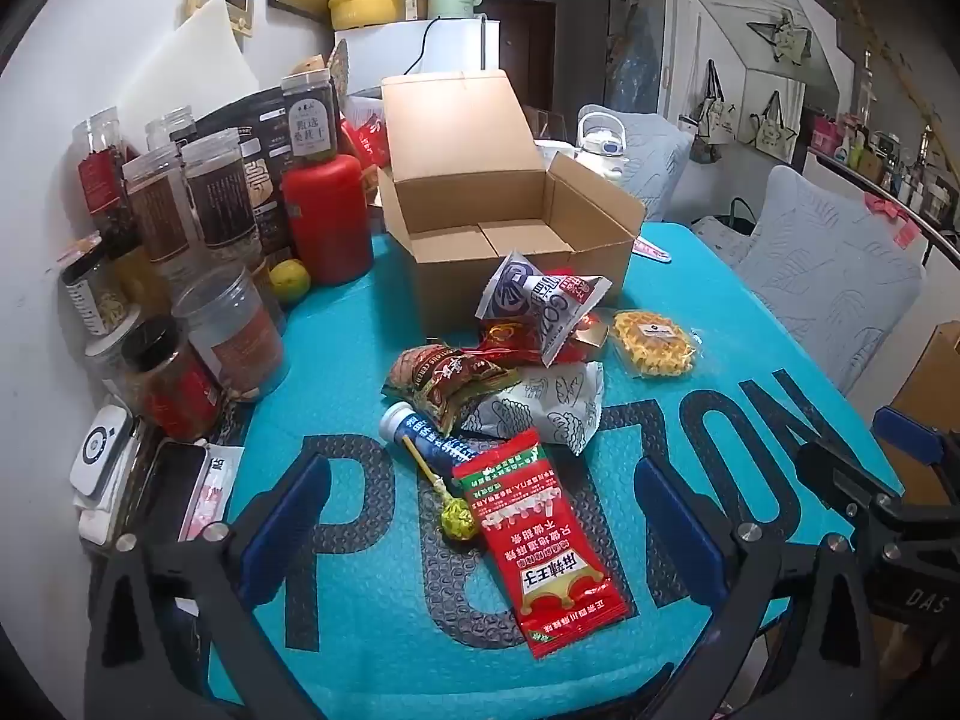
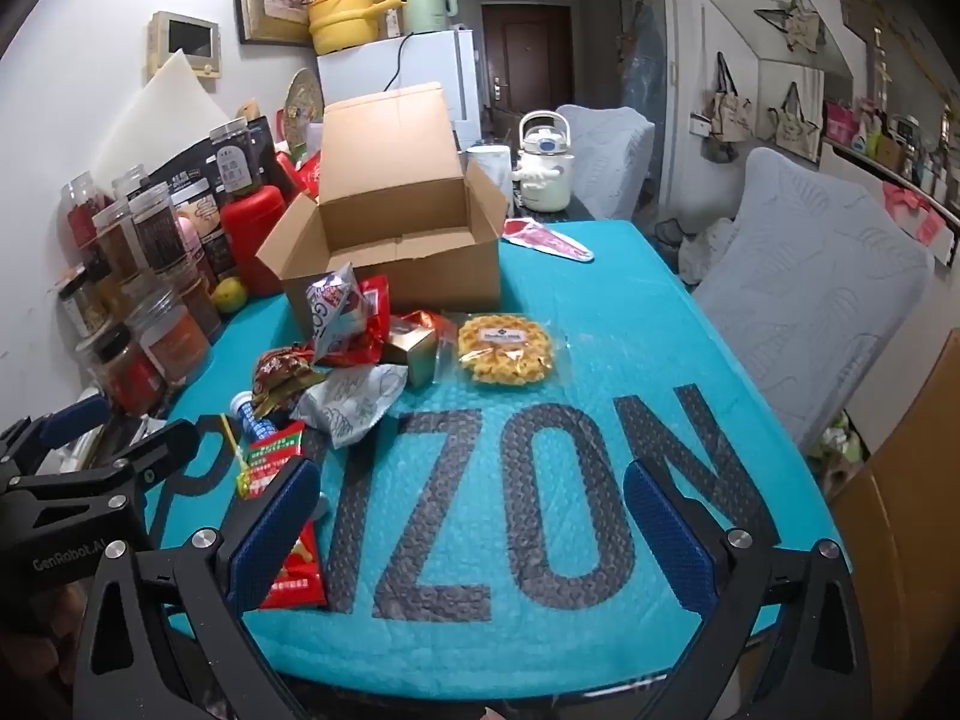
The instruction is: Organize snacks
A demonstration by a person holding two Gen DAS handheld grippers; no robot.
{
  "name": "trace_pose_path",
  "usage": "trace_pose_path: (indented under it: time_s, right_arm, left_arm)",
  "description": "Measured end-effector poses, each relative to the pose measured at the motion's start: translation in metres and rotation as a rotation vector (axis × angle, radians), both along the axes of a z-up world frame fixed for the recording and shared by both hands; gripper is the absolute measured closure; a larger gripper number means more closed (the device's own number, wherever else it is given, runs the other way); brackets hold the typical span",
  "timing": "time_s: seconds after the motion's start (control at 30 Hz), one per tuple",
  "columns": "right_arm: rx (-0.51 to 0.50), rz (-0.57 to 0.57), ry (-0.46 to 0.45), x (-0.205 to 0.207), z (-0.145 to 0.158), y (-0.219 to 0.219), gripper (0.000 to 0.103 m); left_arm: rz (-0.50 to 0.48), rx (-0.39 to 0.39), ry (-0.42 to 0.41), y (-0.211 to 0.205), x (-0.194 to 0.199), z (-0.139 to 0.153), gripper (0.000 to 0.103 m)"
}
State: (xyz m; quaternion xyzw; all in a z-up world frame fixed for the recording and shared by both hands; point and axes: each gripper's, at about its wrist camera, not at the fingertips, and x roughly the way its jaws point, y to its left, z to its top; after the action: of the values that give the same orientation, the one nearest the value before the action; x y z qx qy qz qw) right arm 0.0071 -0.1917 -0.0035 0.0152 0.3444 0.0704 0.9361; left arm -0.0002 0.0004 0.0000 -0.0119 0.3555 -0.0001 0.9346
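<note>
An open cardboard box [image 1: 516,252] [image 2: 408,240] stands empty at the back of the teal table mat [image 1: 750,330]. In front of it lies a heap of snacks: a red sachet [image 1: 540,540] [image 2: 282,456], a lollipop [image 1: 457,517], a blue tube [image 1: 432,441], a brown packet [image 1: 447,381], a white patterned pouch [image 1: 540,408] [image 2: 351,399], a blue-white packet [image 1: 534,300] [image 2: 333,312] and a wrapped waffle [image 1: 654,342] [image 2: 504,348]. My left gripper [image 1: 480,528] hovers open over the red sachet, touching nothing. My right gripper [image 2: 474,522] is open above bare mat.
Several jars [image 1: 180,228] and a red bottle [image 1: 327,216] crowd the left edge, with a citrus fruit [image 1: 290,281] beside them. A white kettle [image 2: 543,168] stands behind the box. Covered chairs [image 2: 804,276] flank the right side. A phone [image 1: 174,492] lies near left.
</note>
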Motion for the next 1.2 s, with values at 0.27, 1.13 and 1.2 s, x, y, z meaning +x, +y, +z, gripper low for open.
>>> trace_pose_path:
  time_s: [0.27,1.13,1.2]
  right_arm:
    - [0.005,0.009,0.001,-0.004,0.002,0.000,0.000]
    - [0.027,0.016,0.023,0.011,0.001,-0.006,0.000]
    - [0.030,0.018,0.024,0.013,0.001,-0.006,0.000]
  left_arm:
    - [-0.007,-0.006,0.001,0.000,-0.004,0.006,0.000]
    - [-0.014,-0.005,0.008,-0.001,0.010,0.006,0.000]
    - [-0.013,-0.009,0.009,-0.001,0.011,0.005,0.000]
